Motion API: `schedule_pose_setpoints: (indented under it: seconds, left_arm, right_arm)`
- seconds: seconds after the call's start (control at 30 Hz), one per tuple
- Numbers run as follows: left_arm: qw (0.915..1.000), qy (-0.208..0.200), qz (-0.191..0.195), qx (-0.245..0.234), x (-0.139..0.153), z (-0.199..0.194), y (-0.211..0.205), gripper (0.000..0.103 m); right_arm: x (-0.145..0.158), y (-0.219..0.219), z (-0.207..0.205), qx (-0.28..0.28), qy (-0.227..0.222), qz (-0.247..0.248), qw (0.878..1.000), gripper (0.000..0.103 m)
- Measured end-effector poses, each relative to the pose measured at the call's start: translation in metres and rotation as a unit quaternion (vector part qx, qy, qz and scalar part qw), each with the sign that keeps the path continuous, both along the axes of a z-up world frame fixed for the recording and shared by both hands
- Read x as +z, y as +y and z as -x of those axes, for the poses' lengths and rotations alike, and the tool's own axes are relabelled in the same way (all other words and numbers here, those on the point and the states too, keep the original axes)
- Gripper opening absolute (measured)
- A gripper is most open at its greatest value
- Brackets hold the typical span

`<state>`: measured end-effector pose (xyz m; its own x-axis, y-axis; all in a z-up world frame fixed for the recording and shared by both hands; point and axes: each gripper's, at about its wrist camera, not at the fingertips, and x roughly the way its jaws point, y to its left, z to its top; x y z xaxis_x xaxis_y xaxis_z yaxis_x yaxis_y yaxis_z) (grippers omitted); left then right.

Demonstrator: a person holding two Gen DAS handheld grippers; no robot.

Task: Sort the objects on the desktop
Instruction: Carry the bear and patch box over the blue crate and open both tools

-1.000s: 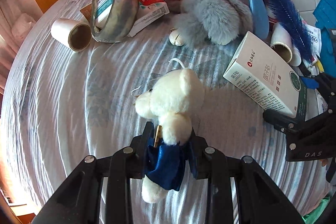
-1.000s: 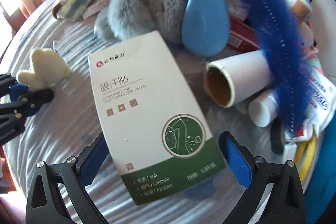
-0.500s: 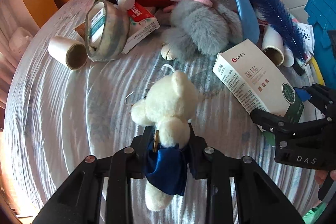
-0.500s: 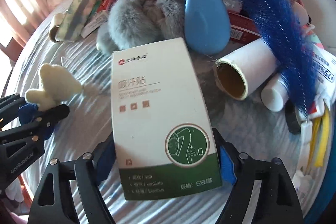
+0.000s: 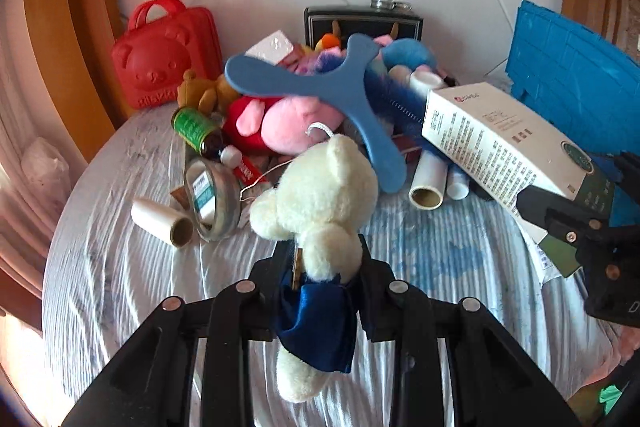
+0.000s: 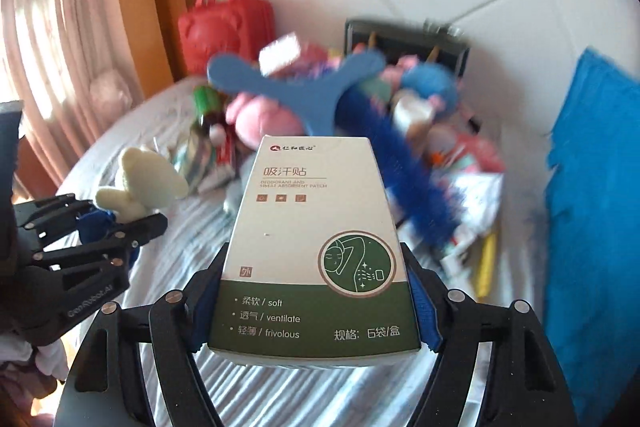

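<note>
A cream teddy bear (image 5: 320, 195) in a blue satin dress hangs above the table, with my left gripper (image 5: 324, 267) shut on its waist. From the right wrist view the bear (image 6: 144, 183) and the left gripper (image 6: 120, 215) sit at the left. A white and green patch box (image 6: 312, 211) is between the blue pads of my right gripper (image 6: 316, 267). The jaws are closing and press on both its sides, holding it off the cloth. In the left wrist view the box (image 5: 488, 139) is raised at the right, with one black right finger (image 5: 560, 215) below it.
A cluttered pile fills the back of the cloth-covered table (image 5: 120, 287): a blue boomerang shape (image 5: 320, 87), a pink plush (image 5: 296, 123), a green-labelled bottle (image 5: 196, 127), a tape roll (image 5: 212, 199) and two paper rolls (image 5: 160, 223). A red bear case (image 5: 168, 55) stands by the wall, a blue panel (image 5: 572, 75) at right.
Both grippers have risen. The right jaws closed onto the box and lifted it off the cloth. The bear went up with the left gripper, and the wall now shows.
</note>
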<state>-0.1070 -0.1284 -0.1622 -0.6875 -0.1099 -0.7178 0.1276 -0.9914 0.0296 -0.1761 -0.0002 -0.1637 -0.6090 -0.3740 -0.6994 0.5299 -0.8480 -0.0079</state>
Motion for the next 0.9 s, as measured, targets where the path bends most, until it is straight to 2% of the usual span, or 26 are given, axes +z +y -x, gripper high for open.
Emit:
schedule_pose_setpoints:
  seconds: [0.13,0.23,0.37,0.5,0.6,0.7,0.83,0.9]
  left_arm:
    - [0.9979,0.055,0.000,-0.036,0.047,-0.010,0.025,0.028]
    - [0.9928,0.095,0.000,-0.073,0.077,-0.005,0.053,0.028]
    - [0.9824,0.135,-0.010,-0.129,0.113,0.010,0.103,0.028]
    - [0.9707,0.154,-0.023,-0.183,0.152,0.032,0.165,0.028]
    - [0.9631,0.152,-0.039,-0.219,0.177,0.055,0.214,0.028]
    - [0.9566,0.146,-0.051,-0.247,0.201,0.078,0.265,0.028]
    - [0.9473,0.135,-0.060,-0.284,0.227,0.103,0.333,0.028]
    - [0.9450,0.122,-0.064,-0.296,0.235,0.118,0.366,0.028]
  right_arm:
    - [0.055,0.025,-0.030,-0.033,0.087,0.023,0.995,0.076]
    - [0.095,0.048,-0.043,-0.068,0.134,0.039,0.988,0.077]
    - [0.141,0.095,-0.056,-0.132,0.197,0.035,0.971,0.077]
    - [0.179,0.156,-0.055,-0.199,0.232,0.017,0.952,0.077]
    - [0.200,0.205,-0.041,-0.240,0.238,0.001,0.941,0.077]
    - [0.211,0.250,-0.022,-0.268,0.230,-0.011,0.935,0.077]
    - [0.217,0.314,0.014,-0.304,0.212,-0.032,0.928,0.077]
    - [0.214,0.349,0.039,-0.318,0.189,-0.021,0.929,0.077]
